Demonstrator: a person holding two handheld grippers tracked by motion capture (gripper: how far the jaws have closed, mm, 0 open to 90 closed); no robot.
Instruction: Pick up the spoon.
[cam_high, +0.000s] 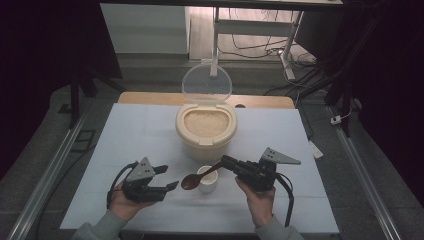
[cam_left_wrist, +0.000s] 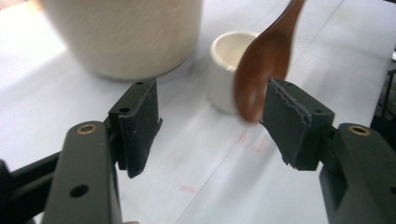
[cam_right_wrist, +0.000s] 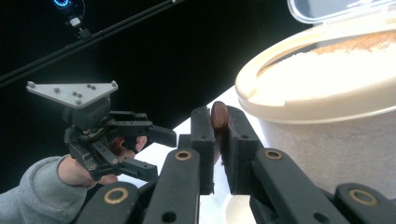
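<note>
My right gripper (cam_high: 227, 161) (cam_right_wrist: 218, 128) is shut on the handle of a brown wooden spoon (cam_high: 190, 181) (cam_right_wrist: 218, 115). The spoon's bowl hangs beside and left of a small white cup (cam_high: 208, 181) (cam_left_wrist: 225, 56). My left gripper (cam_high: 169, 177) (cam_left_wrist: 212, 123) stands open just left of the spoon bowl (cam_left_wrist: 261, 70), with nothing between its pads. Behind the cup stands a cream rice container (cam_high: 206, 131) (cam_right_wrist: 327, 93) full of white rice, its clear lid (cam_high: 206, 82) raised. The left gripper (cam_right_wrist: 156, 154) also shows in the right gripper view, held in a hand with a grey sleeve.
A white sheet (cam_high: 140, 135) covers the table, with a wooden edge (cam_high: 150, 98) at the back. Metal rails (cam_high: 55, 160) run along both sides. A desk frame and cables (cam_high: 260, 45) lie on the floor beyond the table.
</note>
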